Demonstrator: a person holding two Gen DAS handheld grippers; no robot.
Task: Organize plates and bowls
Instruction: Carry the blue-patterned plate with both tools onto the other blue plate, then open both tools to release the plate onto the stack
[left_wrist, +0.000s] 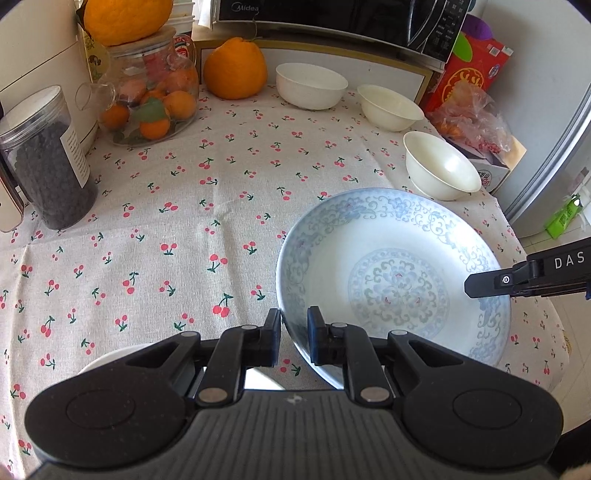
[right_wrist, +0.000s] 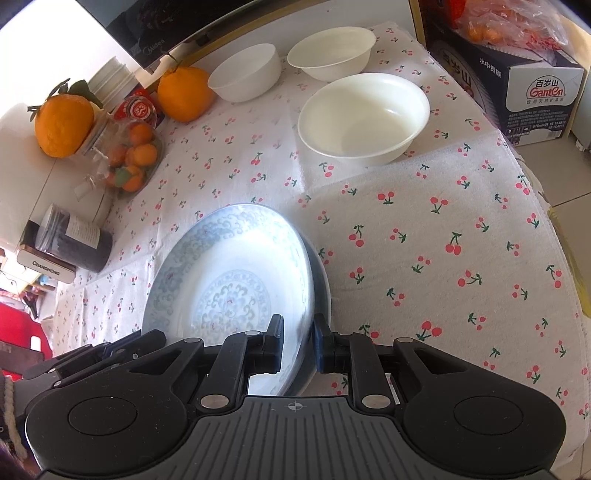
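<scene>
Both grippers are on the blue-patterned plate (left_wrist: 391, 280) over the cherry-print tablecloth (left_wrist: 184, 221); the left gripper (left_wrist: 294, 339) has its jaws drawn in narrow, pinching the plate's near left rim; the right gripper (right_wrist: 298, 341) does the same on the opposite edge, rim wedged between its pads; the plate sits tilted in the right wrist view, one side up. From the left wrist view the right gripper shows as a black finger reaching in over the far rim; three white bowls (left_wrist: 310, 85) stand apart beyond the plate, with a large orange (left_wrist: 234, 70), a glass jar of small oranges (left_wrist: 151, 99) and a microwave (left_wrist: 332, 18) behind. Only the right wrist view shows the water-bottle carton (right_wrist: 517, 85) at the table's edge; only the left shows a jar of dark beans (left_wrist: 48, 158).
</scene>
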